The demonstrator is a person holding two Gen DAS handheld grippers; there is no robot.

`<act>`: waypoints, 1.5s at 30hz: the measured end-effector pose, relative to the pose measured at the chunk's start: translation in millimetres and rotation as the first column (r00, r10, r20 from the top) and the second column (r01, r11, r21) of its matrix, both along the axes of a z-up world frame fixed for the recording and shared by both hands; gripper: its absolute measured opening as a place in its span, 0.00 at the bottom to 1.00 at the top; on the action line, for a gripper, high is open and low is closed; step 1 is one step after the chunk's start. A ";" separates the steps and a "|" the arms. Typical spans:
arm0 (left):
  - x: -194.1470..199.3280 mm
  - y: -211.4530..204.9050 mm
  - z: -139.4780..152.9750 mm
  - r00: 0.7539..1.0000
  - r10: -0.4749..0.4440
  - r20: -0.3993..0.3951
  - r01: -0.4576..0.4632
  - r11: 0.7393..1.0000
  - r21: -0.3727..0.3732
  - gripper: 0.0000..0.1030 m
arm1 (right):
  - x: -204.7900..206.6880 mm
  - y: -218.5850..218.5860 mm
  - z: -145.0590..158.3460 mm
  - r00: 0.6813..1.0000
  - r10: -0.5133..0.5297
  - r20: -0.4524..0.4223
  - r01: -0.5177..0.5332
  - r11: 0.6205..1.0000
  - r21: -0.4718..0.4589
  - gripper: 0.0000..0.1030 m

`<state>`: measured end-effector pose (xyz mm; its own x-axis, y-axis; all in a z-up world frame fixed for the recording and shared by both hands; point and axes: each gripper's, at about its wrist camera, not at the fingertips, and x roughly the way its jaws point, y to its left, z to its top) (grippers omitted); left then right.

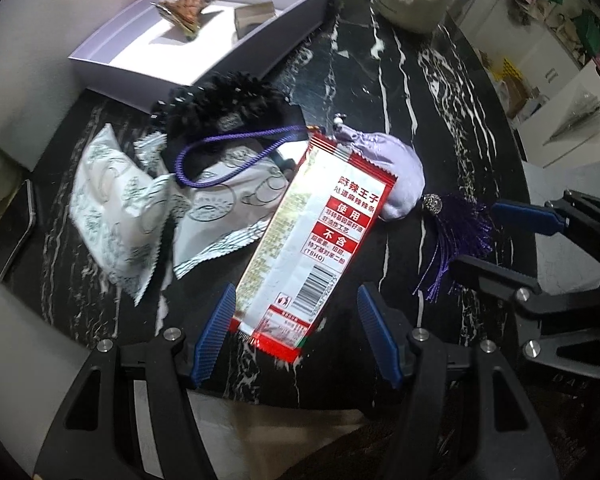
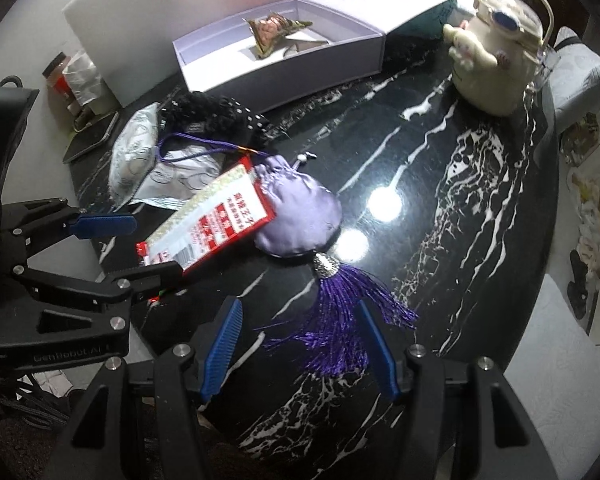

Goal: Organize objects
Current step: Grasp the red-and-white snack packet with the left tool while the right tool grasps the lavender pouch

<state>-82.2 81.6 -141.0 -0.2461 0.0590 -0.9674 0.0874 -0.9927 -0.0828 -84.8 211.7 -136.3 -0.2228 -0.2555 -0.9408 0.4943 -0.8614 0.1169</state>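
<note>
Left gripper (image 1: 296, 336): jaws apart, nothing clamped. It straddles the near end of the red snack packet (image 1: 312, 232); the blue pads (image 1: 216, 332) sit either side of the packet's sealed edge, whether touching cannot be told. Right gripper (image 2: 300, 344): jaws apart too, empty, with the purple tassel (image 2: 340, 312) lying between the pads, its strands not pinched.

Packet lies flat on the black marble table (image 2: 440, 200), long axis running near to far, far end overlapping the lilac sachet (image 2: 296, 220). Handling guess: light, crinkly film, slick surface, soft contents, so it will bend if lifted by one end. Best hold is probably across the narrow width just past the near seal, which is roughly where the left jaws are.

Sachet: soft stuffed satin, light, squashy, slippery. The tassel is loose thread and will slide through pads. Better hold is likely the silver cap (image 2: 327, 266) at the tassel root or the pouch body. Its purple cord (image 1: 228, 156) loops to the far left over the white wrappers (image 1: 116, 200), so it could snag and drag them.

Further out: black fuzzy item (image 1: 224, 104) beyond the cord, then the open white box (image 1: 112, 68) at far left, holding a leaf-wrapped triangular packet (image 1: 188, 6) and a small card piece. Box looks like the likely destination; that's a guess. Cream plush toy (image 2: 496, 52) at far right. Dark phone-like slab (image 1: 14, 228) off the table's left edge.
</note>
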 end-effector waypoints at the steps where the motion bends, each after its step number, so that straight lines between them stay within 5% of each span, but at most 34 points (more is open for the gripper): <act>1: -2.1 0.1 -3.0 1.000 -0.005 0.006 0.005 1.000 0.002 0.60 | -3.0 0.2 -2.8 1.000 -0.001 0.006 0.001 1.000 0.000 0.58; 30: -35.7 -0.1 -36.0 0.994 -0.109 0.021 0.109 0.994 -0.028 0.65 | -55.1 -33.5 -41.8 0.996 0.078 0.050 -0.077 0.997 -0.007 0.61; 36: -31.5 3.9 -33.8 0.992 -0.127 -0.002 0.127 0.991 -0.035 0.53 | -55.1 -27.8 -40.5 0.997 0.054 0.059 -0.051 0.997 -0.051 0.45; 45: -27.3 12.9 -31.3 0.990 -0.142 0.003 0.142 0.990 0.011 0.50 | -40.5 -7.5 -38.1 0.997 0.014 0.071 -0.011 0.999 -0.047 0.41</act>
<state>-109.5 94.5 -172.3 -0.2308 0.1036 -0.9675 -0.0536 -0.9942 -0.0937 -125.3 204.2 -174.4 -0.1517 -0.3021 -0.9411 0.4939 -0.8479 0.1925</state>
